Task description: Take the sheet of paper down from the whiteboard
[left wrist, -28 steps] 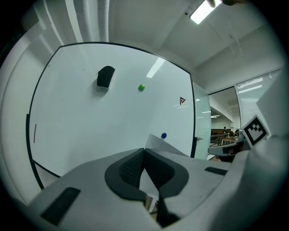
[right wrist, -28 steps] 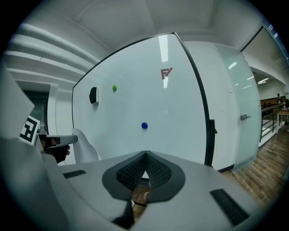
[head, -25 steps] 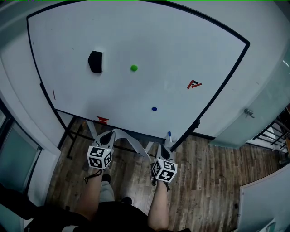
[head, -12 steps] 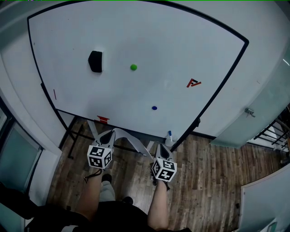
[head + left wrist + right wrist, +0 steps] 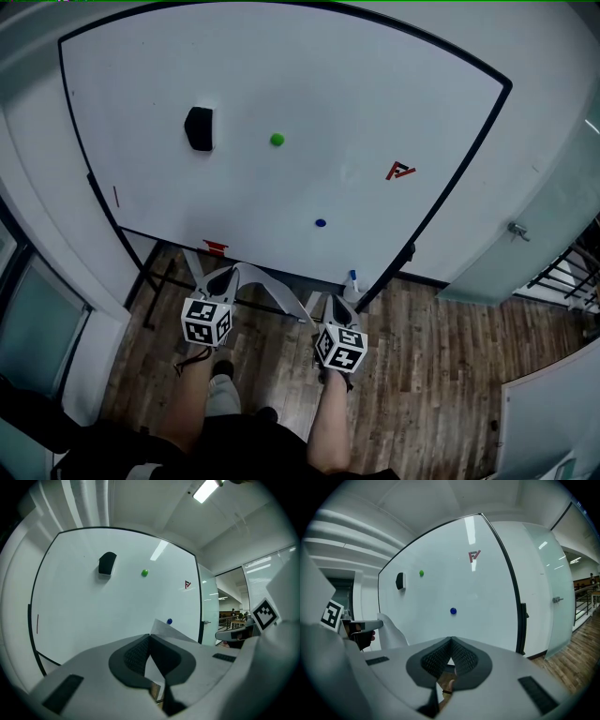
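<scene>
- Sheet of paper point(image 5: 261, 281) already off whiteboard point(image 5: 375, 94), slung betw. both grippers.
- Left gripper point(image 5: 223, 278) & right gripper point(image 5: 339, 307): jaws clenched on sheet.
- Task looks basically done.

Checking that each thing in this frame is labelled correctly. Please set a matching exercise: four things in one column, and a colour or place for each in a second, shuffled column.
Things:
1. eraser
2. upper magnet
3. lower magnet
4. sheet of paper

Colour or place:
a. blue
b. below the whiteboard, clamped by the left gripper and the right gripper
c. black
d. green

Pairs: 1-c, 2-d, 3-a, 4-b
</scene>
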Demonstrator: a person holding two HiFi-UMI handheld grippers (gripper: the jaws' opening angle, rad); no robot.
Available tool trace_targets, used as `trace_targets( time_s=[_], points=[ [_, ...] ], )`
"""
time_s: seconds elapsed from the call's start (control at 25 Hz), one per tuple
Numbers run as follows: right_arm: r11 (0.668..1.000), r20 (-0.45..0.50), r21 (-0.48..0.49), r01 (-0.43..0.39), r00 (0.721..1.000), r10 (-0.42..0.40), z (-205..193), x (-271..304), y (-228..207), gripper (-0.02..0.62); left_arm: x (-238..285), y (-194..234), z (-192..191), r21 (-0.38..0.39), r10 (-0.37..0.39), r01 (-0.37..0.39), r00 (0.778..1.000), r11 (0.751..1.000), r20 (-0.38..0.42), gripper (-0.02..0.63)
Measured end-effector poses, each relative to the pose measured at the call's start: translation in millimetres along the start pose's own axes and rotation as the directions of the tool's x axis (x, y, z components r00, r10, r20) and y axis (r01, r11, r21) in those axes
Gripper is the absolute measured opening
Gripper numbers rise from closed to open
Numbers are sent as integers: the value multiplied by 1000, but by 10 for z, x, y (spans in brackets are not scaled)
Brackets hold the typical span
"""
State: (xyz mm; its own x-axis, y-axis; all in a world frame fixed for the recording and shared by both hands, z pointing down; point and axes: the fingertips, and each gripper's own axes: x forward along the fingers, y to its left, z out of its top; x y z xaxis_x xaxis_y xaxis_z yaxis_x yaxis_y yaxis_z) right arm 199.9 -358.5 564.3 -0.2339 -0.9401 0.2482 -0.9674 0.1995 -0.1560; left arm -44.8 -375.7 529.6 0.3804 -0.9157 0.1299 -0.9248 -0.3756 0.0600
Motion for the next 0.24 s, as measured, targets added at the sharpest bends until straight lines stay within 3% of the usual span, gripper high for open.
trace_targets(
  time_s=[0.24],
  points=[
    [1000,7,4,-3,1000,3,17,-19,-9,25,-10,6,15,0,1,-1,1000,1000,2,21]
  ],
)
